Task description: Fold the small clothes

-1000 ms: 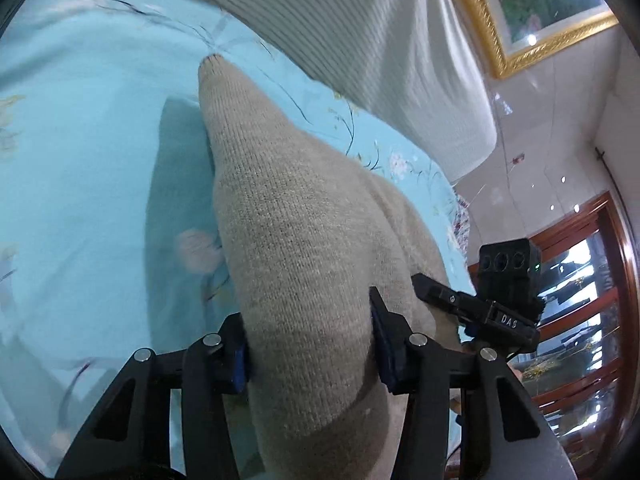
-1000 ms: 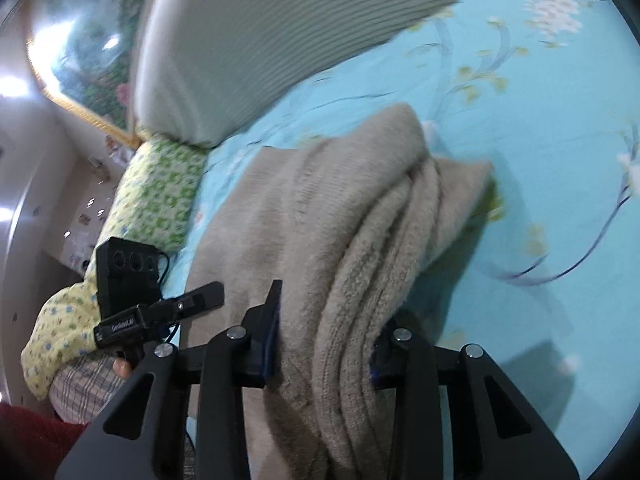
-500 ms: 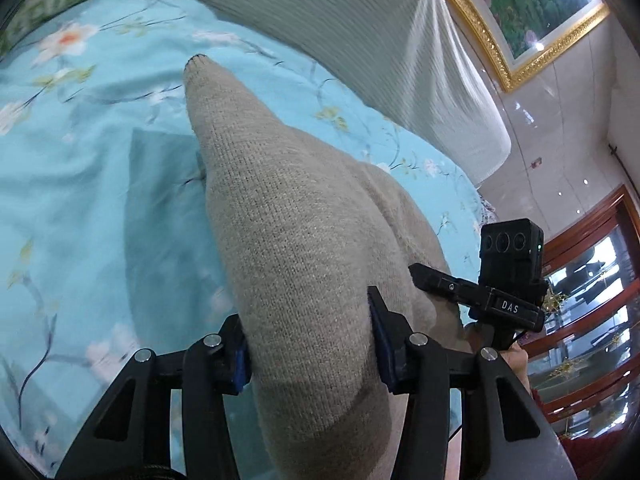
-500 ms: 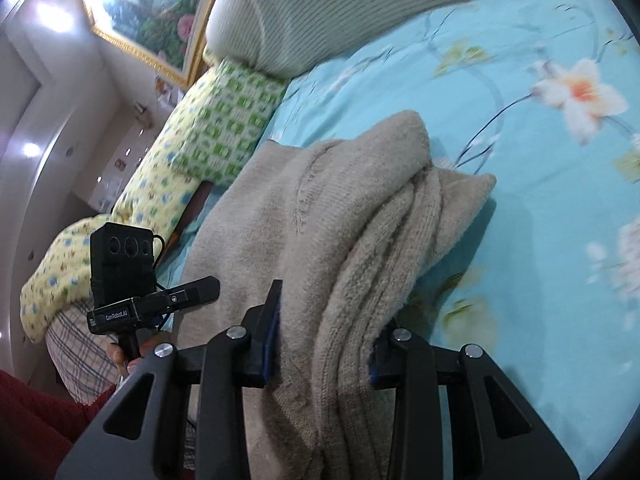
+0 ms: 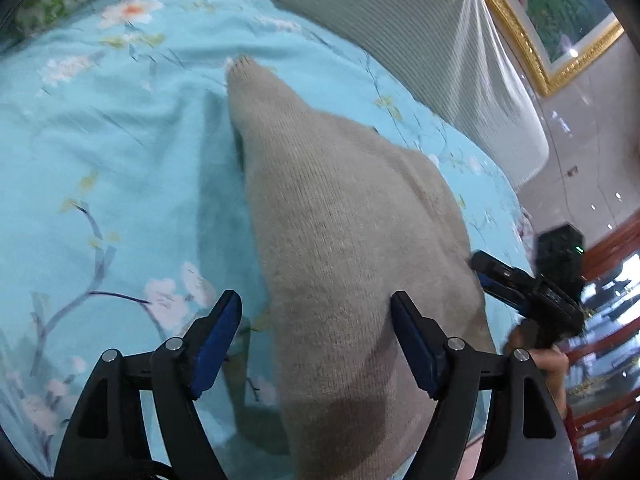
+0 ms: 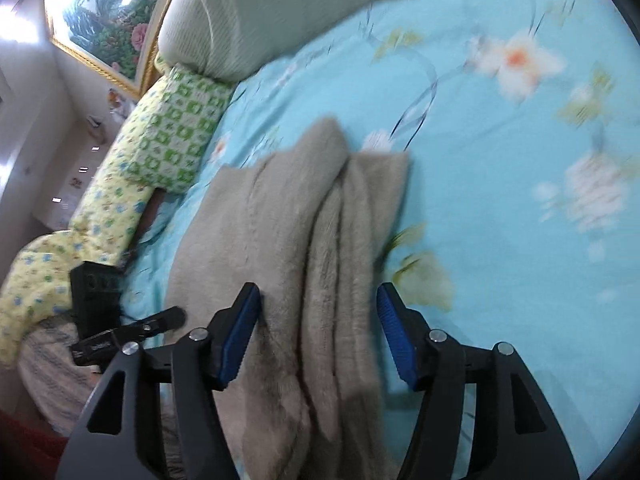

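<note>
A beige knitted garment (image 5: 344, 240) lies folded on the light blue floral bedsheet (image 5: 112, 168). My left gripper (image 5: 316, 312) is open, its blue pads spread on either side of the garment's near end. In the right wrist view the same garment (image 6: 296, 248) lies in bunched folds, and my right gripper (image 6: 318, 312) is open around its near edge. The right gripper shows at the right edge of the left wrist view (image 5: 520, 284), and the left gripper shows at the left of the right wrist view (image 6: 120, 332).
A large white ribbed pillow (image 5: 400, 24) lies at the head of the bed. A green checked pillow (image 6: 176, 128) and a yellow patterned one (image 6: 80, 224) lie at the left. A gold-framed painting (image 5: 560, 12) hangs on the wall. A red wooden cabinet (image 5: 608, 264) stands beside the bed.
Both grippers were shut on the garment and have opened, letting it drop onto the sheet. Both cameras have also shifted across the bed.
</note>
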Motion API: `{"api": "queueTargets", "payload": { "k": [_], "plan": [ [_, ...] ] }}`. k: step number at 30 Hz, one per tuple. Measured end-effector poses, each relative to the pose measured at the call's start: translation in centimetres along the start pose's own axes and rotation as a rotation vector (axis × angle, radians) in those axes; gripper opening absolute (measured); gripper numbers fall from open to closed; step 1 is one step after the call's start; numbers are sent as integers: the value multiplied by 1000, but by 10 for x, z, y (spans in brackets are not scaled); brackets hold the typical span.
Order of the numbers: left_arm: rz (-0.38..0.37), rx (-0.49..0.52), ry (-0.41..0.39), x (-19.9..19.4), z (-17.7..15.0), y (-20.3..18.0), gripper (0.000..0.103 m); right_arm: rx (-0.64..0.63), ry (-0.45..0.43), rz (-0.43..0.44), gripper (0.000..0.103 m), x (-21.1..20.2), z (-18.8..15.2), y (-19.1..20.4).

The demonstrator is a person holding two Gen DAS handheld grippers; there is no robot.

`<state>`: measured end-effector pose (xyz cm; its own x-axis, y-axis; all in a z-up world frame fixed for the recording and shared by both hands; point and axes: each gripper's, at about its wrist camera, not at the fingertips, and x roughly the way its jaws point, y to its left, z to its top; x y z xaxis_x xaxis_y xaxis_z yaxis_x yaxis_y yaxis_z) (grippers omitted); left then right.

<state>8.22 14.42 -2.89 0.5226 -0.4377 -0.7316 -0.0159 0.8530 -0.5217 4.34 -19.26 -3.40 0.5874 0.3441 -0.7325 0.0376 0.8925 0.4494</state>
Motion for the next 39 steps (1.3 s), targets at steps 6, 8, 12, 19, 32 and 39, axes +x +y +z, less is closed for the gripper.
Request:
{"api": "queueTargets", "payload": {
  "k": [6, 8, 12, 19, 32, 39],
  "plan": [
    [57, -42, -64, -17, 11, 11, 77, -70, -77, -16, 45, -14, 13, 26],
    [57, -60, -67, -12, 15, 8, 77, -67, -36, -20, 42, 2, 18, 30],
    [73, -75, -59, 0, 18, 3, 78, -26, 14, 14, 30, 32, 25, 27],
    [109, 27, -29, 17, 32, -32, 72, -60, -36, 36, 8, 14, 55, 30],
    [171, 133, -24, -11, -3, -42, 74, -57, -21, -8, 24, -11, 17, 17],
    [128, 193, 11, -46, -79, -43, 76, -88, -11, -12, 39, -51, -48, 19]
  ]
}}
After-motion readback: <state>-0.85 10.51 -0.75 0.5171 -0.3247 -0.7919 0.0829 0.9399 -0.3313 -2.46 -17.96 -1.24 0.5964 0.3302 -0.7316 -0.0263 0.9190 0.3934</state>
